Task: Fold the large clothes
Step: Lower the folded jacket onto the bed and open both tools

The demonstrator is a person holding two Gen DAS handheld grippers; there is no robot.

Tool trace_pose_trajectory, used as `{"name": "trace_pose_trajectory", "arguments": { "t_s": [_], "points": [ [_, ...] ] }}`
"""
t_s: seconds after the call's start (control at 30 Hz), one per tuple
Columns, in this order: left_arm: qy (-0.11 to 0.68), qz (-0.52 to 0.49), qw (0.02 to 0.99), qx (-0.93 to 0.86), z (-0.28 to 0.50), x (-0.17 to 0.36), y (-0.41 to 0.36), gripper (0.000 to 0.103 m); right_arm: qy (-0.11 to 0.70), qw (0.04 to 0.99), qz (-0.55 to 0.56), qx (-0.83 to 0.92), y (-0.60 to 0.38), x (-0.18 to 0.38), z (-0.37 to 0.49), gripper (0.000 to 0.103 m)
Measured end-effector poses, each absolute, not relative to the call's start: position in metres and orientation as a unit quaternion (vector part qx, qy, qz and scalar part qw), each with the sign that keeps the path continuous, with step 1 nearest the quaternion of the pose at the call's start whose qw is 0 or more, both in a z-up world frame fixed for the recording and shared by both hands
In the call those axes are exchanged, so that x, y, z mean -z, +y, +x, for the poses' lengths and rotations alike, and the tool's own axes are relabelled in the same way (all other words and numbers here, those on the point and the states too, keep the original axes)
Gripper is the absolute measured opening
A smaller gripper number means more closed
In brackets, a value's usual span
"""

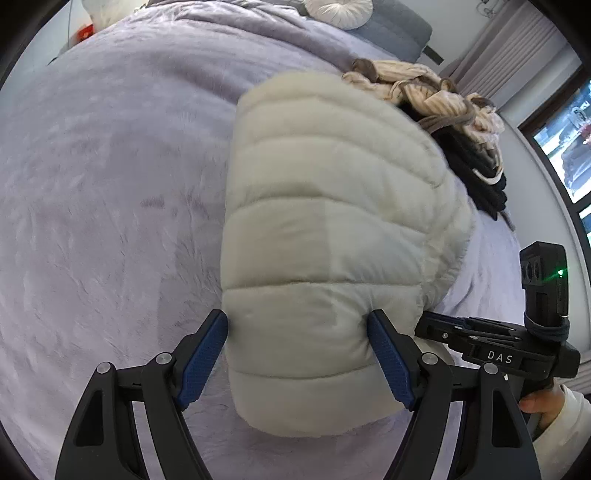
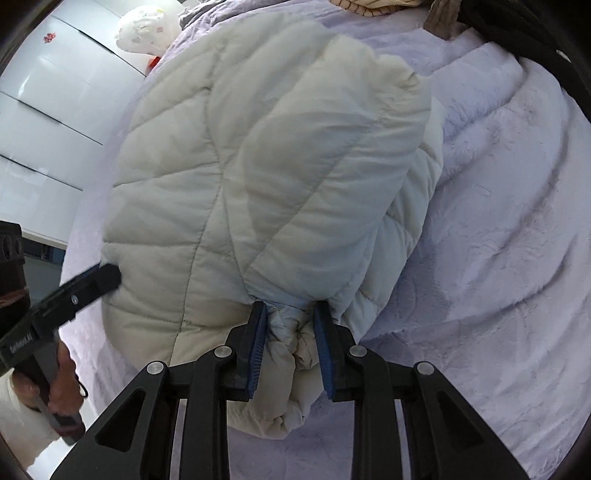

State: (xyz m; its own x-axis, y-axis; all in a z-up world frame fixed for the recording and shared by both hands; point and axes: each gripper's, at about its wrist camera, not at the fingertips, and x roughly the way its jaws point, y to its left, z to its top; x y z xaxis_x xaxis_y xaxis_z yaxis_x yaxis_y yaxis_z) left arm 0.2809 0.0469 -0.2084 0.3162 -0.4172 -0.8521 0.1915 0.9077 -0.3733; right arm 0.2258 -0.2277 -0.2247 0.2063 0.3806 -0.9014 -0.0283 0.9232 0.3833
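- One cream-white quilted puffer jacket point(image 1: 332, 221) lies folded into a thick bundle on a lavender plush bedspread point(image 1: 110, 184), towards the bed's near edge.
- Left gripper point(image 1: 297, 354), black with blue ribbed pads point(image 1: 203, 358), stands wide around the near end of the bundle; both pads press into the padding, so the wide stance is a grip on the jacket.
- Right gripper point(image 2: 290, 350) has its jaws drawn close and pinches a bunched fold at the jacket's near edge between its blue pads point(image 2: 325, 354).
- From the left wrist view the right gripper reaches to the jacket's right side, held by a hand point(image 1: 541, 404) in a cream sleeve.
- From the right wrist view the left gripper touches the jacket's left flank.
- Beyond the jacket lies a heap of beige knitwear and dark clothes point(image 1: 461, 122), with a round white pleated cushion point(image 1: 338, 11) at the far end.
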Motion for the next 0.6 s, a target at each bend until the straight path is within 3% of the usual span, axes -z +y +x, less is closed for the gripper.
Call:
{"name": "trace_pose_trajectory", "arguments": {
  "t_s": [0.27,0.6],
  "points": [
    [0.555,-0.063,0.809,0.18,0.276,0.219,0.032,0.079,0.616,0.76,0.166,-0.127,-0.236,0.248,0.222,0.027],
    [0.557,-0.059,0.811,0.171,0.28,0.208,0.031,0.079,0.621,0.757,0.165,-0.118,-0.229,0.224,0.228,0.03]
  ]
}}
